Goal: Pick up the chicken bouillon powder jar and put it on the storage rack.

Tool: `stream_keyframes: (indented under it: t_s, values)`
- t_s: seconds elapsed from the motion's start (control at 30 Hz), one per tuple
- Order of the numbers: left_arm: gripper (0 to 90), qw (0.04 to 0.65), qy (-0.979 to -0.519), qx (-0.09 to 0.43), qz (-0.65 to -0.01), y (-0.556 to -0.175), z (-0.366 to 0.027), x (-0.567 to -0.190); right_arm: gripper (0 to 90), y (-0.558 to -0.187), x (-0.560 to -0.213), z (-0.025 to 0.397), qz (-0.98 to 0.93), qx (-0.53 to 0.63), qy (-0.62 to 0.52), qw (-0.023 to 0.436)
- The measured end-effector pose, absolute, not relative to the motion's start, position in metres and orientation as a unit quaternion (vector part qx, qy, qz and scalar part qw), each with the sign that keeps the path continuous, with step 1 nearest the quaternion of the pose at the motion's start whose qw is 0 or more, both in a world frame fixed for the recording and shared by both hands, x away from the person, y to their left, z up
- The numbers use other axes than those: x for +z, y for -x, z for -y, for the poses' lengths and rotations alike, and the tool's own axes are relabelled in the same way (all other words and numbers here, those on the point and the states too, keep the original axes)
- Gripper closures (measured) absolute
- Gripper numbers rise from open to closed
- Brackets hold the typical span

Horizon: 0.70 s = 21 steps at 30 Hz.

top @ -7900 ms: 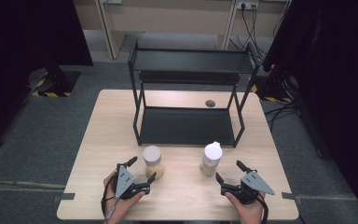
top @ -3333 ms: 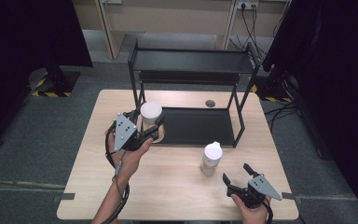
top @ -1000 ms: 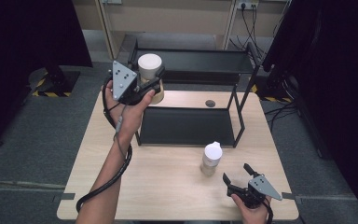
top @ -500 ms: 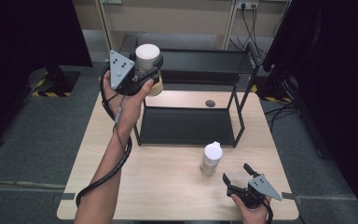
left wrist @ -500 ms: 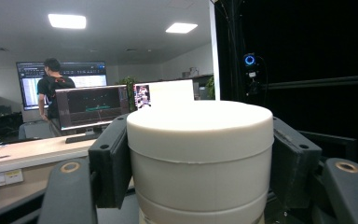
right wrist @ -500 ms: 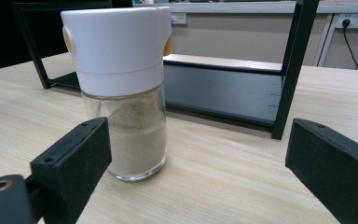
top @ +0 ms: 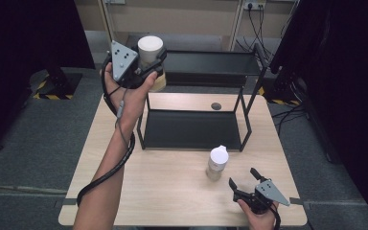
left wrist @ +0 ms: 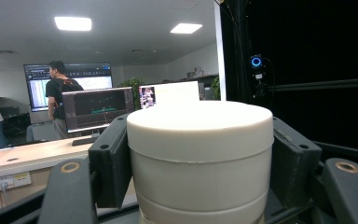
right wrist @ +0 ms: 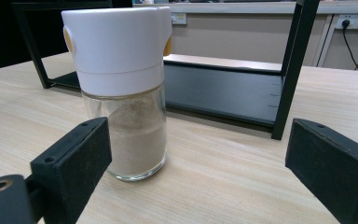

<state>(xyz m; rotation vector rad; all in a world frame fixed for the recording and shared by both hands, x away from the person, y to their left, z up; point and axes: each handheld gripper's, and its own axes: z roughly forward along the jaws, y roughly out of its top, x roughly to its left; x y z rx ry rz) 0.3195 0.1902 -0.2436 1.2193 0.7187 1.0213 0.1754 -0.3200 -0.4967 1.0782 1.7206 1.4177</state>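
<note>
Left tool (top: 149,67): clamped on white-lidded jar (top: 150,50), upright, raised at top shelf's left end (top: 211,62) | your move: jar goes right, onto that shelf | right tool (top: 243,186): wide open, holding nothing, on desk (top: 172,191) near spice shaker (top: 217,163)

Two jars: one with a cream lid (top: 150,48), one with a white lid (top: 217,162). Two tongs: left (top: 149,67) and right (top: 243,179). One black rack (top: 249,100) with two shelves. One surface (top: 172,191). One small dark disc (top: 216,106). In the left gripper view, two people and two screens far off.
</note>
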Motion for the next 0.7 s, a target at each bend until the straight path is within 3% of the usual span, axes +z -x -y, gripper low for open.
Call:
stream_keyframes:
  t_s: [0.7]
  values:
    - [33.2, 0.637, -0.534, 0.448, -0.330, -0.347, -0.187, -0.226, 7.1, -0.176, -0.497, 0.321, -0.656, 0.543, -0.412, 0.325]
